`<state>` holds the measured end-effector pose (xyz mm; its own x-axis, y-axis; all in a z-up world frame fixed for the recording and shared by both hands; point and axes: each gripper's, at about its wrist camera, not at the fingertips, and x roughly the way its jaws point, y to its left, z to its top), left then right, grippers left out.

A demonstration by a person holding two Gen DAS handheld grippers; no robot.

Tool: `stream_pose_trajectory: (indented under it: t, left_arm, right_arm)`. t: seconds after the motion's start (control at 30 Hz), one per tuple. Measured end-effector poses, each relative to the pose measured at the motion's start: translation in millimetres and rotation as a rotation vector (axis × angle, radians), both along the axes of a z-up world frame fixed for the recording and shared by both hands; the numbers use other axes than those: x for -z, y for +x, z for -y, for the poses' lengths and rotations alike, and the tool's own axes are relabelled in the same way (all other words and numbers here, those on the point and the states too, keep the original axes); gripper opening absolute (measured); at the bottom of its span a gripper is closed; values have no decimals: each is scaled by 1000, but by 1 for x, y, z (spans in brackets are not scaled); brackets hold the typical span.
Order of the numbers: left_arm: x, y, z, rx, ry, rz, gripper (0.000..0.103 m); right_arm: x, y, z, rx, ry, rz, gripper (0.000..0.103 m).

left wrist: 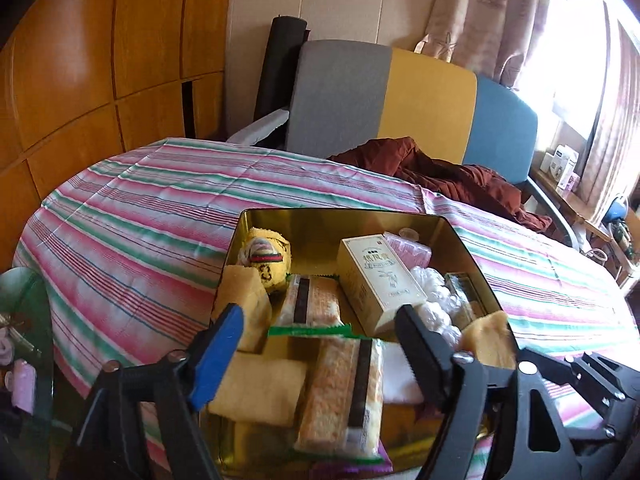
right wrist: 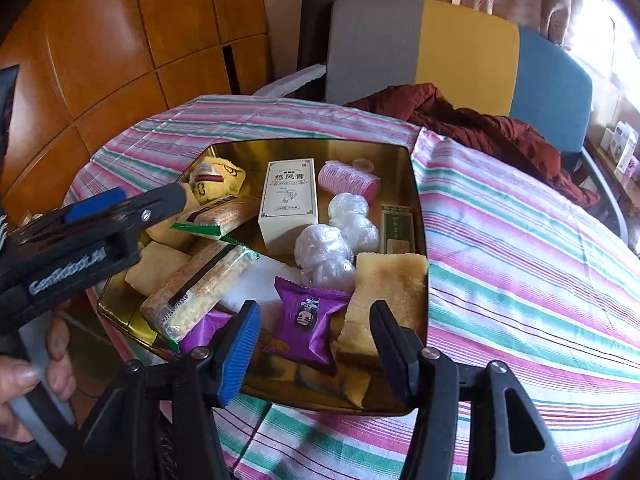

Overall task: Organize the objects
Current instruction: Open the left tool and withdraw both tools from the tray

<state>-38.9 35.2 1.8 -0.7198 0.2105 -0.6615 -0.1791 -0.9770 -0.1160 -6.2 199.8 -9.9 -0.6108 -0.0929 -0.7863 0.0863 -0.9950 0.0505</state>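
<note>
A gold tin tray (right wrist: 418, 216) (left wrist: 320, 216) sits on the striped tablecloth and holds several items: a cream box (right wrist: 289, 204) (left wrist: 378, 280), two rice-cracker packs (right wrist: 200, 286) (left wrist: 340, 392), purple snack packets (right wrist: 306, 320), clear plastic bundles (right wrist: 324, 256), a pink roll (right wrist: 348, 180), yellow sponge pieces (right wrist: 388, 288) and a yellow pouch (right wrist: 218, 178) (left wrist: 268, 256). My left gripper (left wrist: 320, 340) is open above the tray's near left part; it also shows in the right wrist view (right wrist: 132, 204). My right gripper (right wrist: 316, 340) is open and empty over the tray's near edge.
A striped cloth (right wrist: 520, 240) covers the round table. A dark red garment (right wrist: 480, 128) lies at its far edge against a grey, yellow and blue chair back (right wrist: 460, 48). Wooden panels (left wrist: 100, 60) stand to the left. A shelf with small boxes (left wrist: 560, 164) is at right.
</note>
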Motion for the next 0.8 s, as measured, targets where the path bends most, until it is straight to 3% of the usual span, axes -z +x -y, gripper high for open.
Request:
stream_pose_trajectory:
  t: [0.1,0.17,0.33,0.47,0.67,0.8]
  left_arm:
    - [-3,11,1,-3,-3,-8,91]
    - [-6,19,2,0,-1,-19,103]
    - [-11,37,-3,1,-31,-36,103]
    - [-13,49,-7,-22,-38,-44,103]
    - [-12,59,-4,-76,-63,-61,103]
    - [-10,59,7,-108,-20,-45,103]
  right_arm:
    - [-3,6,-1,27,19,-26,58]
    - [-5,10,-3,50,33,-42,58]
    - [-8,19,-13,147,59,-73,70]
    - [-9,25,-24,222,48,-76,72]
    - [-4,27,-22,215,52,-63,72]
    - [-3,29,-17,199,60,-62,72]
